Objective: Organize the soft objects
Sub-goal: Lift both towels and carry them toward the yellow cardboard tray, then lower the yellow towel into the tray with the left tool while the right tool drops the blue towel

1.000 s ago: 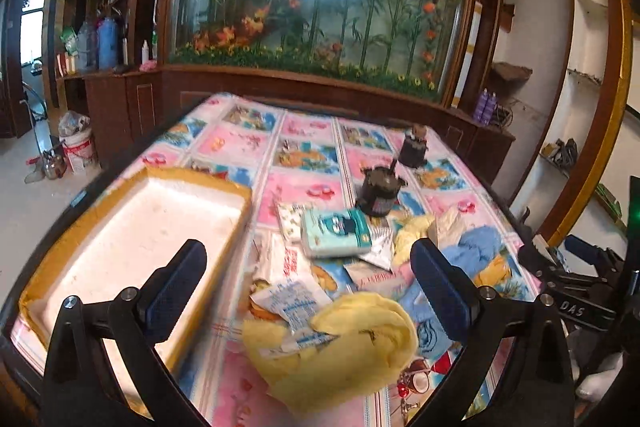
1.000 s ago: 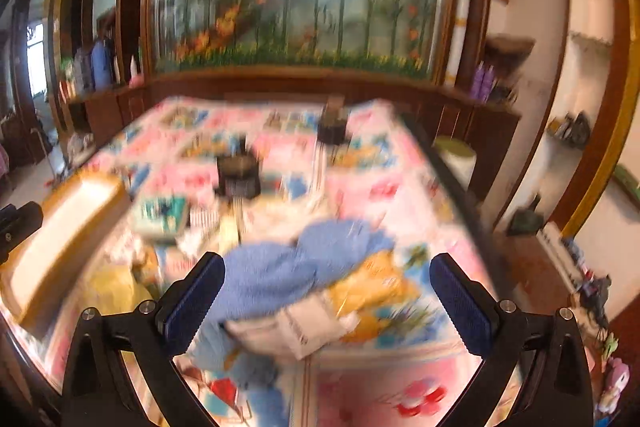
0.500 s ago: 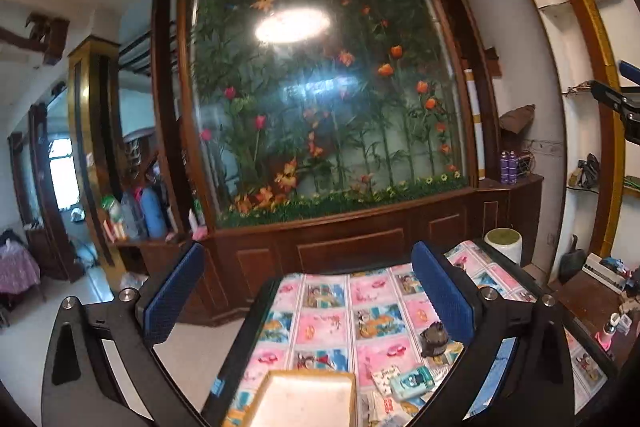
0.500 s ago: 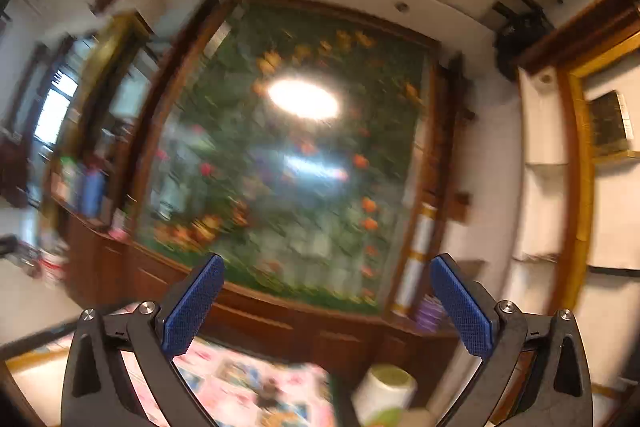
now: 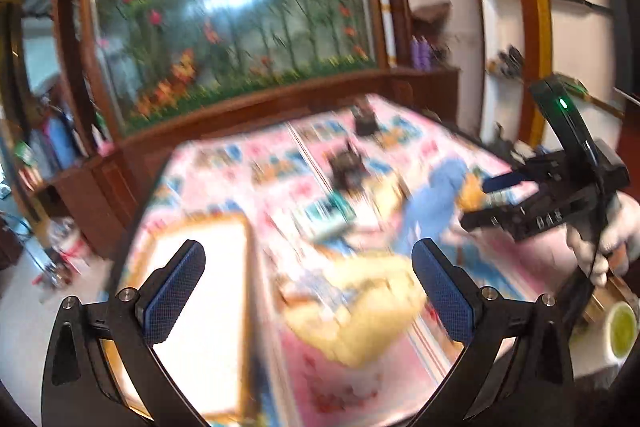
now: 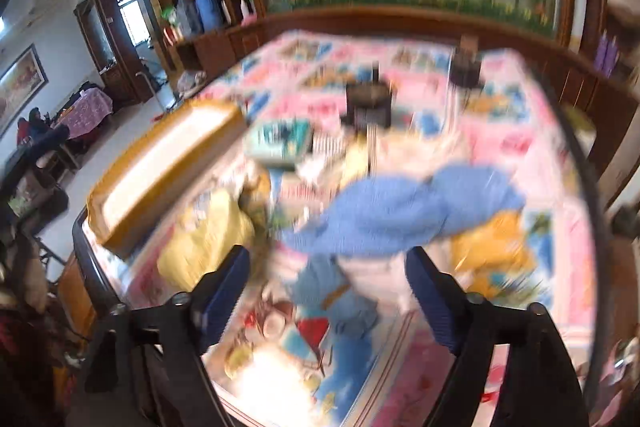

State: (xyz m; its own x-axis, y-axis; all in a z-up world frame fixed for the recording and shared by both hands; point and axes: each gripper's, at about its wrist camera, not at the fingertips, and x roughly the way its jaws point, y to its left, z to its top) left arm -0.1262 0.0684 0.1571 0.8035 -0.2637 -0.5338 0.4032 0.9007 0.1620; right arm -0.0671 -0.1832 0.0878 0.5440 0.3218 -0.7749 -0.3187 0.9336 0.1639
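Both cams are back down on the counter after pointing up at the wall half a second ago, so sorting hasn't started. Tray at 8 o'clock sits empty. Blue towel lies bunched mid-counter, yellow cloth nearer. Left claw and right claw gape wide, holding nothing.

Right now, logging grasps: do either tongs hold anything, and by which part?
Nothing is held. The left tongs and right tongs are both open, above the yellow cloth and blue cloth.
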